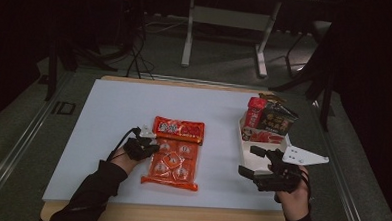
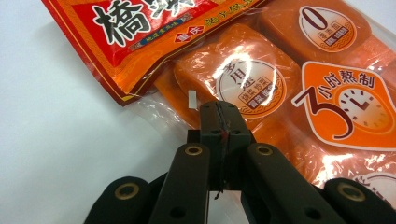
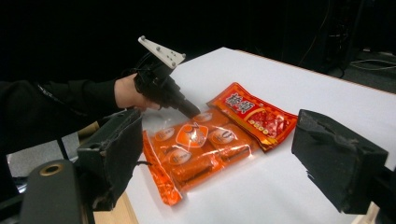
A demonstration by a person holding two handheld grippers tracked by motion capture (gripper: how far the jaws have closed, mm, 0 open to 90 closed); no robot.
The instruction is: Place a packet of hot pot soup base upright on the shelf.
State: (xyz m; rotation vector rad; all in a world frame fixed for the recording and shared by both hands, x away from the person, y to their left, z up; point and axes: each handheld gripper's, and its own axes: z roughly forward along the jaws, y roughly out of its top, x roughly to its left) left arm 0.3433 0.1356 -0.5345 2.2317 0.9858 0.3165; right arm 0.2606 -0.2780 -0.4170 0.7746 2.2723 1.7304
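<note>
White tabletop (image 1: 108, 136): left hand-held gripper (image 1: 152, 138) pinches orange packet (image 1: 174, 164); right hand-held gripper (image 1: 249, 160) gapes empty.

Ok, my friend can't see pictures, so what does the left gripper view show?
The left gripper, jaws shut, pinches the clear edge of an orange packet lying on a white table. The packet holds orange blocks with round labels and has a red top with big black characters.

open table (image 1: 108, 136) left, tray (image 1: 244, 142) blocking right
</note>
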